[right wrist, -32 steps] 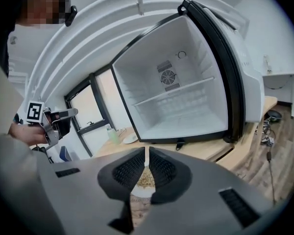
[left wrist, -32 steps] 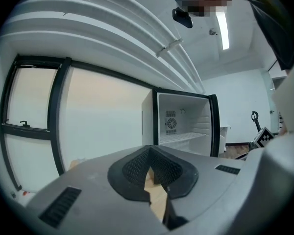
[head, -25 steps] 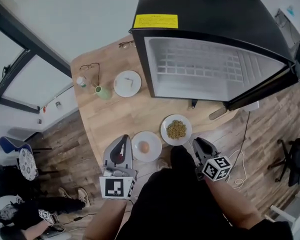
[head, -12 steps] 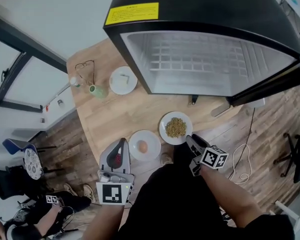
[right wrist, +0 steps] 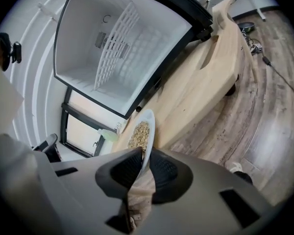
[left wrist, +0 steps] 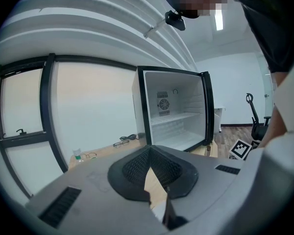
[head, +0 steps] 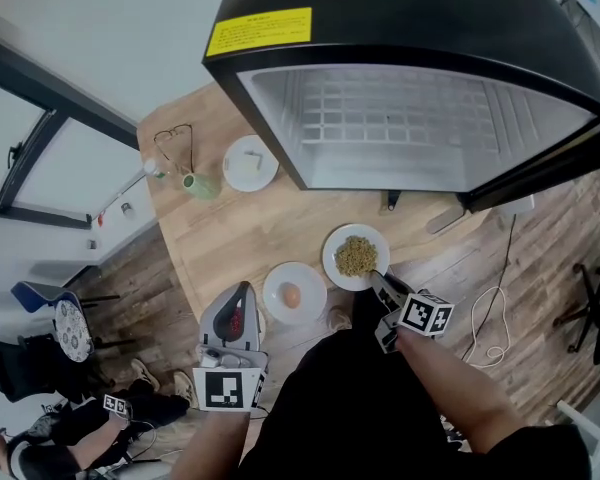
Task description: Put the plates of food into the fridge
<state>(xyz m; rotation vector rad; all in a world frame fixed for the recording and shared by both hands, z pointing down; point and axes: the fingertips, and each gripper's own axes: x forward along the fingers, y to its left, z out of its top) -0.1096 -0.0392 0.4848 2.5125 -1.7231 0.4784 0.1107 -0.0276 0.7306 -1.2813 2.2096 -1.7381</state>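
Observation:
A white plate of brown grains (head: 355, 256) lies near the wooden table's (head: 230, 228) front edge, before the open black fridge (head: 420, 128). My right gripper (head: 377, 279) has just been closing and is shut on this plate's near rim; in the right gripper view the plate of grains (right wrist: 142, 129) stands edge-on between the pads of my right gripper (right wrist: 144, 153). To its left lies a white plate with an egg (head: 294, 293). My left gripper (head: 244, 290) hovers just left of that plate, shut and holding nothing. The left gripper view looks past my left gripper (left wrist: 149, 151) to the fridge (left wrist: 176, 109).
A third white plate (head: 251, 162), a green cup (head: 202, 184), a small bottle (head: 158, 166) and glasses (head: 175, 138) sit at the table's far left. The fridge door (head: 540, 183) hangs open on the right. A cable (head: 495, 328) lies on the floor.
My right gripper has dropped and rolled, reached the near rim of the grain plate, opened wide and then closed on that rim. The left gripper has barely moved.

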